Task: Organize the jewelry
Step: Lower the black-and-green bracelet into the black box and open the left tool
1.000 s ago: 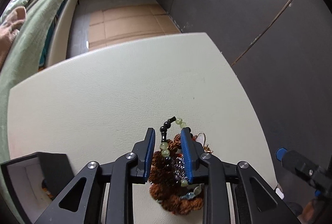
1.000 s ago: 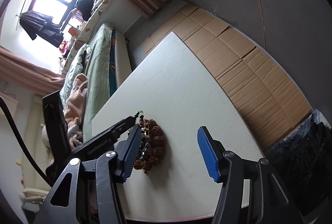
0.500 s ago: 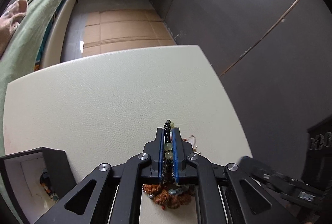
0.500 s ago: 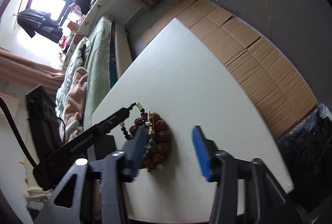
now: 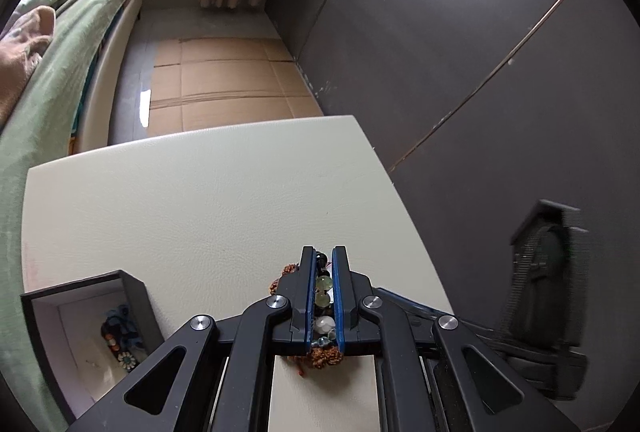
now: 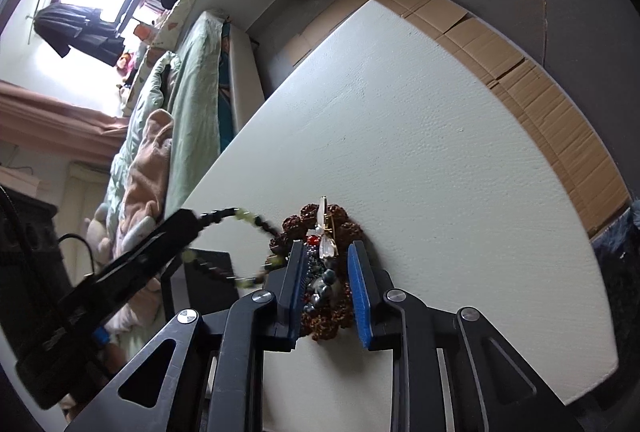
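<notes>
While clamping the green-and-black bead bracelet (image 6: 224, 244) in the left gripper (image 5: 321, 296) just left of the jewelry pile (image 6: 320, 272), closing the right gripper (image 6: 326, 288) around that pile, box (image 5: 86, 328) lying farther left.

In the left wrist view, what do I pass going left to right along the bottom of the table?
Open black box holding a blue flowered piece → left gripper shut on the green-and-black bead bracelet → right gripper's finger.
</notes>
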`<action>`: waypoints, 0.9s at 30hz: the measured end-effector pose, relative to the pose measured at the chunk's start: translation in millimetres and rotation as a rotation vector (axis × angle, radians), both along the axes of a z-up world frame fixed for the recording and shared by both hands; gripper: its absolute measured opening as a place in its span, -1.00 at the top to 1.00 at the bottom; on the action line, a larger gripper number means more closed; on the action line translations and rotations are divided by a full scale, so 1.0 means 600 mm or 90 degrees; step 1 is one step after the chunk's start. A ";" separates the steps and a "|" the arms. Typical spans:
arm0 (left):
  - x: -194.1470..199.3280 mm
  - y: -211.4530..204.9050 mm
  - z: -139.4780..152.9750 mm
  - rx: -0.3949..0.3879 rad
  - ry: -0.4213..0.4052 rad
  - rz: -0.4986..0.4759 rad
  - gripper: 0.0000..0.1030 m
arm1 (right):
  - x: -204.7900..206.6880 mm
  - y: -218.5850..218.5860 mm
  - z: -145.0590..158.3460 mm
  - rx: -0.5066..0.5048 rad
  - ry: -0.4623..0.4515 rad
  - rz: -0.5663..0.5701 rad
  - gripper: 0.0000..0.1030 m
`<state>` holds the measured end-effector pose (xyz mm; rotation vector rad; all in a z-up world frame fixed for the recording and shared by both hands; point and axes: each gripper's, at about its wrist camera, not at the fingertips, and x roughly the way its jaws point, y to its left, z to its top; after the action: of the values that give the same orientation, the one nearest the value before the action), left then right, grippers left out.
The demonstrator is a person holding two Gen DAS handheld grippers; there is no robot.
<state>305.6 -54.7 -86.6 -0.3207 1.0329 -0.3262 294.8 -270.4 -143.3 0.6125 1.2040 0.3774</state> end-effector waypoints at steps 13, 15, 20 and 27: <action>-0.037 0.041 0.058 0.003 -0.040 0.020 0.85 | 0.017 0.023 -0.008 -0.045 0.000 0.001 0.87; -0.047 0.051 0.067 0.004 -0.047 0.026 0.85 | 0.013 0.022 -0.001 -0.043 -0.013 0.005 0.88; -0.074 0.085 0.080 0.008 -0.057 0.044 0.85 | -0.001 0.029 0.023 -0.031 -0.048 0.023 0.88; -0.113 0.138 0.084 0.022 -0.059 0.074 0.85 | -0.016 0.048 0.053 -0.023 -0.094 0.062 0.88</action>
<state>237.8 28.0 -36.3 -0.3299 0.9233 -0.2168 285.0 -241.8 -111.3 0.4877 1.0996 0.4738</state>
